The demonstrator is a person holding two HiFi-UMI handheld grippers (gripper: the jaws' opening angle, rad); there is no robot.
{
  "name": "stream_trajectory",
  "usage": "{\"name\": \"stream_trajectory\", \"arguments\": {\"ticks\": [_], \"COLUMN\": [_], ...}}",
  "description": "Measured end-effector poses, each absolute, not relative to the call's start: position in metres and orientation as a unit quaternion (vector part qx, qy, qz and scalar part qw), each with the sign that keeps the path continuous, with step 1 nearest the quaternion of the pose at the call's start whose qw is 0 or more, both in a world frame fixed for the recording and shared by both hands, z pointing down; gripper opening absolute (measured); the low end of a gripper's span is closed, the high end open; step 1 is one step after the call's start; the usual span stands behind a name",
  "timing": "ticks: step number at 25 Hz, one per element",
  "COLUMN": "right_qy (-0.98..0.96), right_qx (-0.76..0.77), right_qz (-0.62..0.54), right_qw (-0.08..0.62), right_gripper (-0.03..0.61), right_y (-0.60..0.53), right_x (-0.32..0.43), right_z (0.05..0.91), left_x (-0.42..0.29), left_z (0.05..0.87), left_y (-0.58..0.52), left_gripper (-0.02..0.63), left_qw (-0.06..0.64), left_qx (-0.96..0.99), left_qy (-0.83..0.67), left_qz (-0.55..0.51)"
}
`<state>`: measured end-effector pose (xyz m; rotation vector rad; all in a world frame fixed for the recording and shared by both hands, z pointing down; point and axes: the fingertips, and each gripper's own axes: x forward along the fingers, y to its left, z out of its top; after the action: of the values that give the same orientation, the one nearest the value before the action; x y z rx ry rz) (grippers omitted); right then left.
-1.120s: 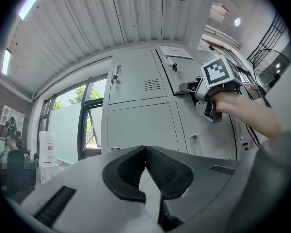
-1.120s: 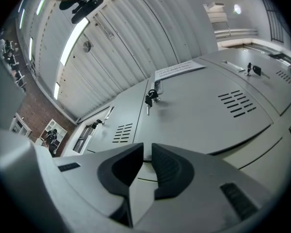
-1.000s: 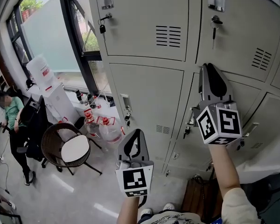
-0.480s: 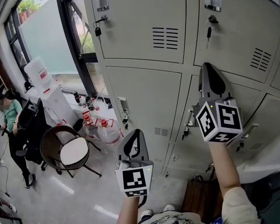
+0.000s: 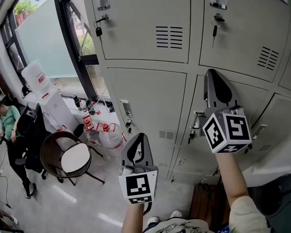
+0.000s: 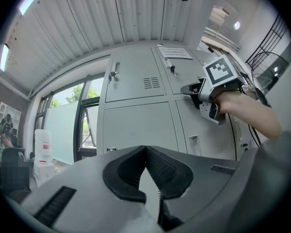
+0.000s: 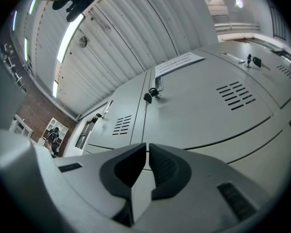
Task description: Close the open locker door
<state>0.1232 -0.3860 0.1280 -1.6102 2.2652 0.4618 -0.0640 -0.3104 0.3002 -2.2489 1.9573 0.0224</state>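
Grey lockers fill the wall ahead. My right gripper is shut and empty, and its tip rests against the middle-row locker door, above that door's latch. This door looks about flush with its neighbours. In the right gripper view the shut gripper points at vented locker fronts. My left gripper hangs lower and further left, shut, empty and clear of the lockers. The left gripper view shows its closed tips and the right gripper against the door.
A pale flat panel juts out at lower right; I cannot tell what it is. A brown bag sits by my feet. Left of the lockers stand water jugs, a round chair, a water dispenser and a seated person.
The head view has shifted a little, so the lockers sit slightly higher and further left. Both grippers hold about the same places.
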Motion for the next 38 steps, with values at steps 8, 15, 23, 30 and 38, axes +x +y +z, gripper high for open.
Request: {"name": "stream_trajectory", "arguments": {"ticks": [8, 15, 23, 30, 38], "right_qy": [0.789, 0.795, 0.79, 0.788, 0.787], "right_qx": [-0.582, -0.587, -0.603, -0.609, -0.612], "right_qz": [0.161, 0.129, 0.101, 0.071, 0.057], "right_qw": [0.115, 0.083, 0.053, 0.058, 0.056], "right_gripper": [-0.002, -0.002, 0.002, 0.002, -0.003], "right_y": [-0.369, -0.349, -0.318, -0.297, -0.283], "right_x": [0.121, 0.119, 0.125, 0.133, 0.136], "right_z": [0.174, 0.218, 0.265, 0.284, 0.295], "left_x": [-0.073, -0.078, -0.075, -0.062, -0.051], "left_z": [0.302, 0.302, 0.31, 0.31, 0.313], "left_y": [-0.302, -0.294, -0.287, -0.281, -0.275], "left_gripper": [0.005, 0.005, 0.005, 0.005, 0.005], "left_qw": [0.078, 0.074, 0.055, 0.053, 0.046], "left_qx": [-0.757, -0.762, -0.771, -0.78, -0.789], "left_qy": [0.648, 0.643, 0.635, 0.623, 0.613], "left_qz": [0.006, 0.008, 0.0, 0.012, 0.011]}}
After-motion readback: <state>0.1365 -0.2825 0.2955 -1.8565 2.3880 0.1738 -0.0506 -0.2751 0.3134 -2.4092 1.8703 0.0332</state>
